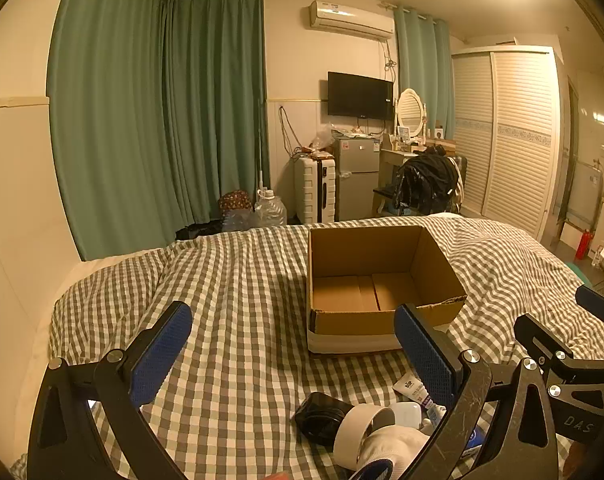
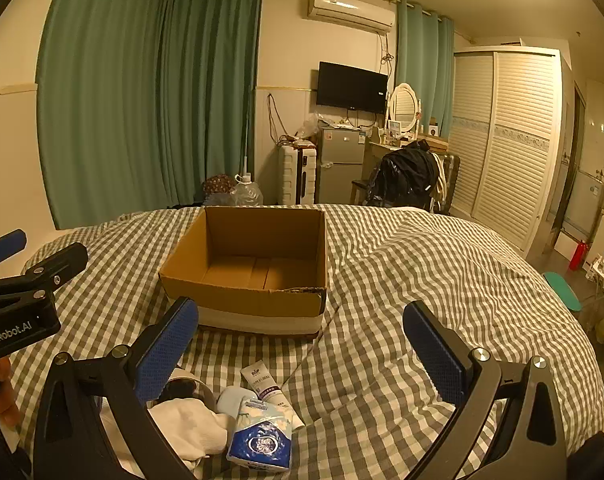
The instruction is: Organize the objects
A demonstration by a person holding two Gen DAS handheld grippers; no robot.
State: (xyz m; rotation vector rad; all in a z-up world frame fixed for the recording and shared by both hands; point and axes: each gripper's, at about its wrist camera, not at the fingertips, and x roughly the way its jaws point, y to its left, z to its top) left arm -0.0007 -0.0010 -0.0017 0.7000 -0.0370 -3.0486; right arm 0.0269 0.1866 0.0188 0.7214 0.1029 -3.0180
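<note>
Both grippers hang over the checked bed cover [image 2: 421, 280] with fingers spread wide and nothing between them: the left gripper [image 1: 292, 356] low in the left wrist view, the right gripper [image 2: 302, 344] low in the right wrist view. The cardboard box [image 2: 254, 264] sits open and empty at mid-frame in both views. The things to be sorted lie in a small heap at the bottom of the frame, on the near side of the box.

The step in hand looks like the first pick. The tissue pack [image 2: 262, 436] lies on top and clear of its neighbours, so it seems the easiest start for the right gripper. Close across its short width and lift straight up, so that the white cloth [image 2: 190, 428] beside it is not dragged along. The soft cover will give under pressure, so come down gently. The tube [image 2: 266, 386] lies flat and partly under the pack; it may be better left until the pack is gone.

The left wrist view alone shows a roll of white tape [image 1: 361, 426] and a black object [image 1: 321, 416] beside it, perhaps a coiled cable. The right wrist view alone shows the tissue pack whole and the tube's printed face.
</note>
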